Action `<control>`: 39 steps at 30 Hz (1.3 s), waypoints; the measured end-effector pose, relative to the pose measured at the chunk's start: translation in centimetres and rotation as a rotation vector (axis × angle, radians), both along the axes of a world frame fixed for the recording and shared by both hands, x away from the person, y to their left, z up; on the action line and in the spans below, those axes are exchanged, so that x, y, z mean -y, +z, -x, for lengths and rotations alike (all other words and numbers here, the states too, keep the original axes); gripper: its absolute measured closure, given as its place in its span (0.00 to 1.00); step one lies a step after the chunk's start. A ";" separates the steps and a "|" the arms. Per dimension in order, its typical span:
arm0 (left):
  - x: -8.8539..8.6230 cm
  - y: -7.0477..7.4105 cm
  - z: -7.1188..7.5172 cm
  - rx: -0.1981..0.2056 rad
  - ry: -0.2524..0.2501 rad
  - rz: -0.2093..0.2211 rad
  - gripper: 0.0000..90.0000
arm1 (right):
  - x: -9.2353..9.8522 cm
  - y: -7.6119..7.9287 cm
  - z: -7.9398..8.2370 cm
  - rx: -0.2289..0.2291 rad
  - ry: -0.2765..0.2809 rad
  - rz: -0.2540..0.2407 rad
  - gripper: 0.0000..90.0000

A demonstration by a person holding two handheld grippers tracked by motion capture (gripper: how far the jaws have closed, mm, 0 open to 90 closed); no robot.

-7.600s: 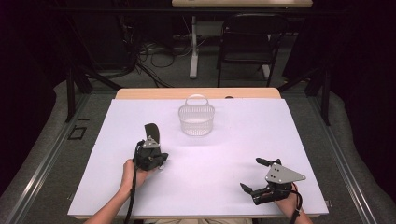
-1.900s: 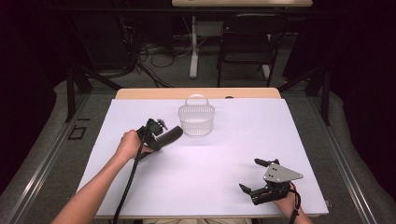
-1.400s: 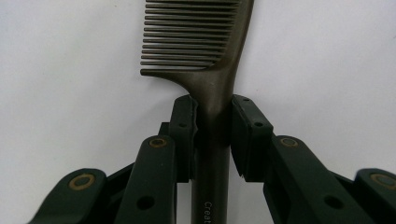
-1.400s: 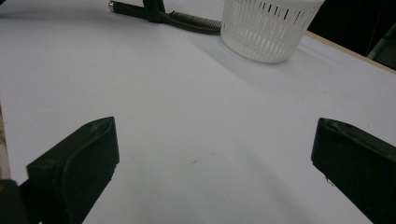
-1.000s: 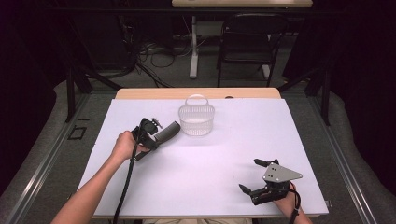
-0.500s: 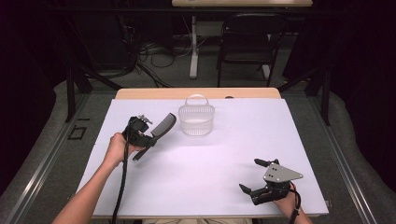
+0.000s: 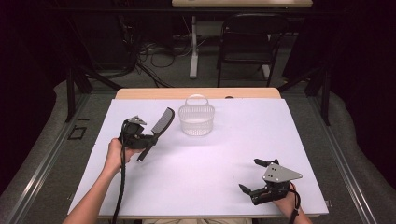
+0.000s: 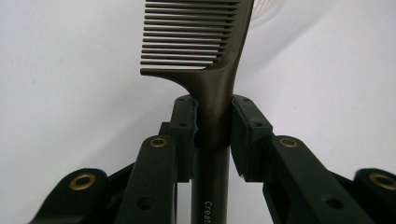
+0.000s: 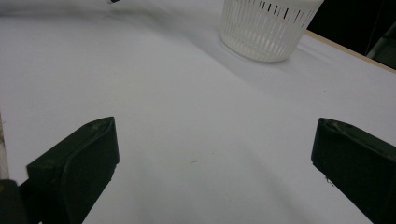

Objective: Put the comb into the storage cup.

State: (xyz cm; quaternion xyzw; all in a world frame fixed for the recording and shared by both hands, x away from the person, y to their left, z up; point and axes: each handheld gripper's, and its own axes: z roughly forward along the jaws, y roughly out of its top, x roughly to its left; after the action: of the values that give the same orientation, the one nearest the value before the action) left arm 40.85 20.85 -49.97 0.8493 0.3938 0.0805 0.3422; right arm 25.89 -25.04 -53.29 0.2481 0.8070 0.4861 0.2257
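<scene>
I had the comb [image 7: 162,123] clamped in my left gripper [image 7: 148,139], left of centre in the high view, with its toothed end pointing up and right toward the basket [image 7: 196,119] at upper centre. In the left gripper view the 2 jaws pressed on either side of the comb's [image 8: 212,93] neck, just below where the teeth began, and the handle ran down between them toward the bottom of the frame. I judged the comb light and stiff, a thin piece of hard plastic that would not sag under its own weight. The smooth, narrow handle looked liable to twist or slide between the pads, so the hold at the neck, where the body widened, seemed the safest place. The fine teeth were the weak part, and I would not have pinched those. My right gripper [image 7: 254,176] rested at the lower right of the table [image 7: 224,154], jaws wide apart with nothing between them; in the right gripper view the basket [image 9: 268,25] stood at the top of the frame, well apart from the jaws.
</scene>
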 end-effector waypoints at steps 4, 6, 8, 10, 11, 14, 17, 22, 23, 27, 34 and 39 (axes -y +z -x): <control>0.0 -0.2 0.2 0.030 0.003 0.019 0.81 | 0.1 0.0 0.0 -0.003 -0.005 -0.005 0.01; 0.0 -0.2 0.4 0.052 0.007 0.028 0.80 | 0.1 0.0 0.0 -0.003 -0.005 -0.004 0.01; -0.1 -0.2 0.7 0.072 0.005 0.030 0.81 | 0.1 0.0 0.0 0.002 -0.001 -0.005 0.01; -0.1 -0.2 0.9 0.086 0.009 0.037 0.81 | 0.0 0.0 0.1 0.001 0.001 -0.001 0.01; -0.2 -0.3 1.0 0.095 0.009 0.039 0.81 | 0.0 0.0 0.1 0.003 0.005 0.001 0.01; -0.4 -0.3 1.3 0.104 0.021 0.053 0.81 | 0.0 0.1 0.1 0.003 0.006 0.004 0.01; -0.5 -0.4 1.4 0.119 0.032 0.069 0.81 | 0.0 0.1 0.1 0.003 0.003 -0.001 0.01; -0.5 -0.5 1.6 0.144 0.041 0.080 0.81 | 0.0 0.1 0.2 0.011 0.007 -0.002 0.01; -0.5 -0.5 1.7 0.153 0.040 0.086 0.81 | 0.0 0.1 0.2 0.012 0.009 -0.002 0.01; -0.5 -0.5 1.9 0.179 0.048 0.096 0.81 | 0.0 0.1 0.1 0.006 0.002 -0.004 0.01; -0.3 -0.5 2.2 0.212 0.077 0.114 0.81 | 0.0 0.0 0.1 0.002 0.001 -0.001 0.01; -0.3 -0.4 2.3 0.235 0.096 0.122 0.81 | 0.0 0.0 0.0 -0.002 -0.002 0.003 0.01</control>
State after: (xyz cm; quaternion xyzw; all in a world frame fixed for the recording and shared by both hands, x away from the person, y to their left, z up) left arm 38.58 21.16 -50.37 0.7919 0.3952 0.1715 0.4328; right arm 25.92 -25.08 -53.29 0.2489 0.8078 0.4843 0.2259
